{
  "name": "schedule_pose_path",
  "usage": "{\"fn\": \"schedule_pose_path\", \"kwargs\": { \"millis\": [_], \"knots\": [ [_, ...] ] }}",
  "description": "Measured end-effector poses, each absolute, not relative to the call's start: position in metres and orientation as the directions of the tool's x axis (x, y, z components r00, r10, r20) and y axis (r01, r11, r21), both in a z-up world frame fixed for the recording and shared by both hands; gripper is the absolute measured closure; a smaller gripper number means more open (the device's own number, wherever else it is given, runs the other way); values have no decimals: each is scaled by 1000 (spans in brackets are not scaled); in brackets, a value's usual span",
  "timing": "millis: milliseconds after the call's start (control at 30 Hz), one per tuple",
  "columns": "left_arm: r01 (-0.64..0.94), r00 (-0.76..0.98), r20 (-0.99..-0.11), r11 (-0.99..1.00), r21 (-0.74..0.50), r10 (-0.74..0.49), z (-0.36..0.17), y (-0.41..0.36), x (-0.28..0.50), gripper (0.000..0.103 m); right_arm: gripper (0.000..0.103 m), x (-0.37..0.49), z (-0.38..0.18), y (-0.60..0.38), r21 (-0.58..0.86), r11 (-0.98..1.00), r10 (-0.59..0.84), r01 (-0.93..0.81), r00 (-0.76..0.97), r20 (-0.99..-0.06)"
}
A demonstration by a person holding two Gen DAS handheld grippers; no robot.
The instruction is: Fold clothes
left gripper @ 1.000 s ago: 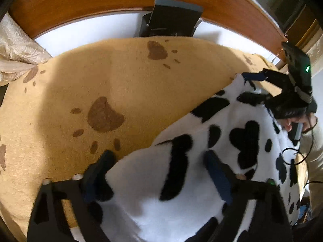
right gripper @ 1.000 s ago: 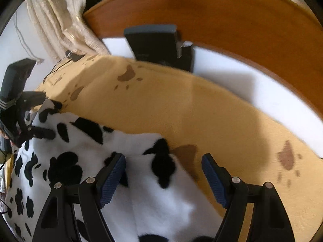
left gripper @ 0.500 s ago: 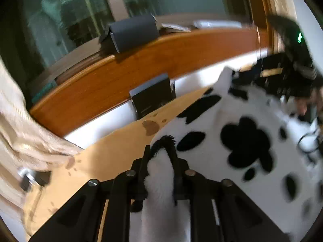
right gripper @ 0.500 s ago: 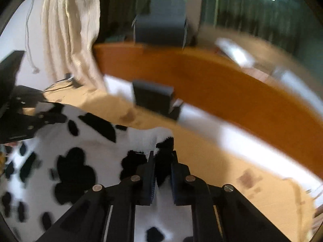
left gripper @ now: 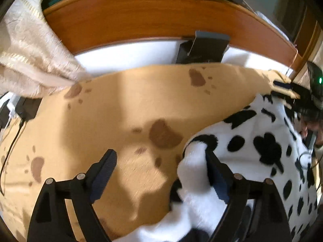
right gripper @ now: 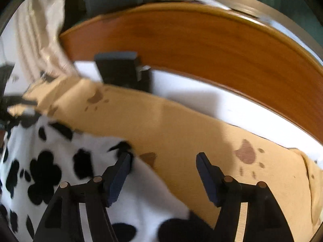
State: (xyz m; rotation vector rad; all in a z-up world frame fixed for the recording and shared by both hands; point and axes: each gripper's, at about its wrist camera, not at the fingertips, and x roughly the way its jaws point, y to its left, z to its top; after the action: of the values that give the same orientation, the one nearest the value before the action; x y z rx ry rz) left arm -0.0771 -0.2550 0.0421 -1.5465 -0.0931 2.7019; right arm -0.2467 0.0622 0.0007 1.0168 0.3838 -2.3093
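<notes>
With both tongs (left gripper: pixel 161 173) (right gripper: pixel 162 173) just opened and empty, we risk snagging the spotted fleece (left gripper: pixel 262 147) at three o'clock, undoing our fold.

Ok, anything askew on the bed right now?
Yes: the cow-print garment is bunched at its near corner against the left gripper, whose jaws have just been opening. It lies rumpled on the tan blanket.

both tools (left gripper: pixel 161 173) (right gripper: pixel 162 173) reopened, garment (left gripper: pixel 252 151) released
</notes>
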Motion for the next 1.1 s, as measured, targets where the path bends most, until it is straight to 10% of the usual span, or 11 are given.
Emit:
{"fn": "schedule_pose_path", "kwargs": {
  "millis": [700,767,867,1100],
  "knots": [
    [43,-408,-913,-999,-24,4,8,-308,-6,16,31,-253,-22,86,-121,-833,-258,539,-573,-778],
    [58,-412,-911,-998,-25,-1,10,-305,-4,29,30,-254,-22,89,-115,-840,-256,530,-574,-778],
    [73,-428,-904,-996,-44,8,19,-294,0,91,30,-253,-22,91,-112,-844,-254,524,-576,-777],
    [110,-490,-871,-993,-33,-26,37,-288,13,94,30,-254,-20,93,-95,-847,-264,522,-570,-778]
  ]
}}
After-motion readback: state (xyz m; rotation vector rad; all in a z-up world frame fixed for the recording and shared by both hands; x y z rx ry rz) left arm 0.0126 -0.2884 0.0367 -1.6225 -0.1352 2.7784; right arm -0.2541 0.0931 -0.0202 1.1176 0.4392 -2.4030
